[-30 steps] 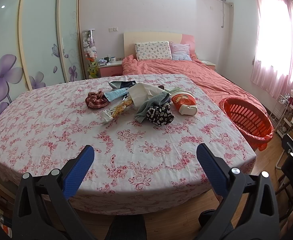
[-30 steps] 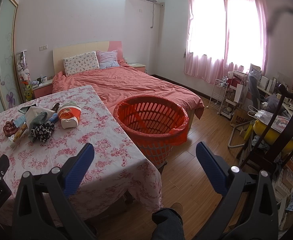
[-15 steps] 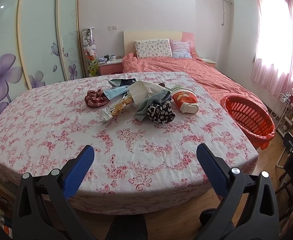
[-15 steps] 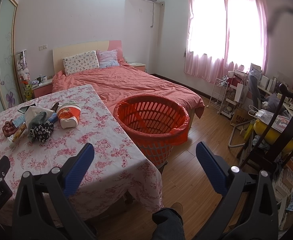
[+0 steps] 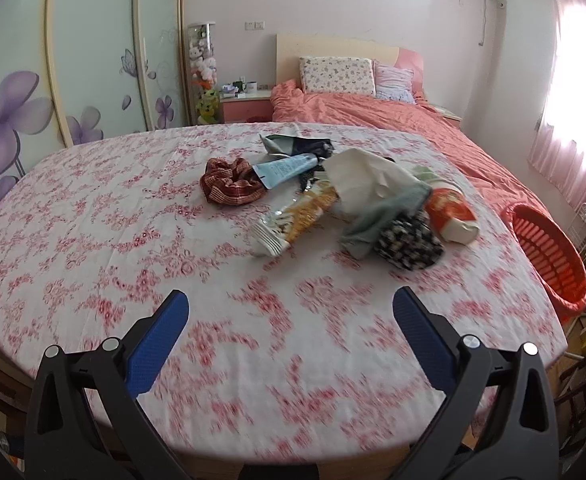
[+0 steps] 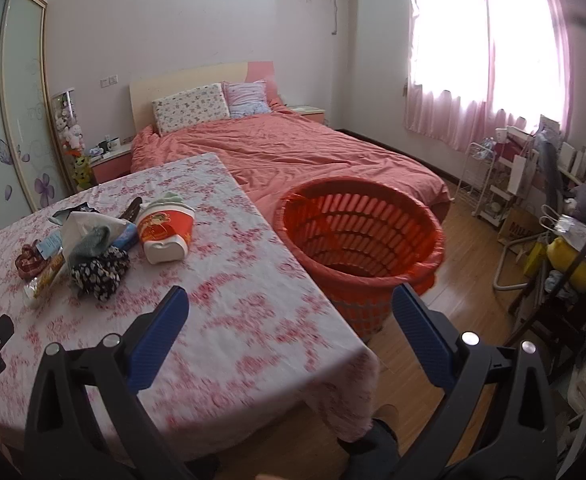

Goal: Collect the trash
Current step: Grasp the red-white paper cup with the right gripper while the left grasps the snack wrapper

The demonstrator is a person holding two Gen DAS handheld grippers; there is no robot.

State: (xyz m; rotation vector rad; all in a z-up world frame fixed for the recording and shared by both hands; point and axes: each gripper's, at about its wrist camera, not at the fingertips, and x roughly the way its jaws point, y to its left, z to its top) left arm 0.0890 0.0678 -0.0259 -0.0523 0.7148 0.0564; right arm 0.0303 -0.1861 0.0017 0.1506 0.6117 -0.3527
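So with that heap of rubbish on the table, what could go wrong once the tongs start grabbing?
1. The pile is tangled: the snack wrapper lies partly under the white bag and a grey-green cloth, so a grab may drag neighbours along.
2. The red-and-white cup lies on its side and might roll if nudged.
3. The orange basket stands on the floor past the table edge, so a short drop could miss. Both the left tongs and right tongs are open and empty.

The cloth (image 5: 93, 240) is white with pink flowers. The basket (image 6: 357, 236) is orange-red. One scrunchie (image 5: 231, 181) is red plaid, another (image 5: 409, 242) black with white flowers. The cup (image 6: 164, 232) is red and white.
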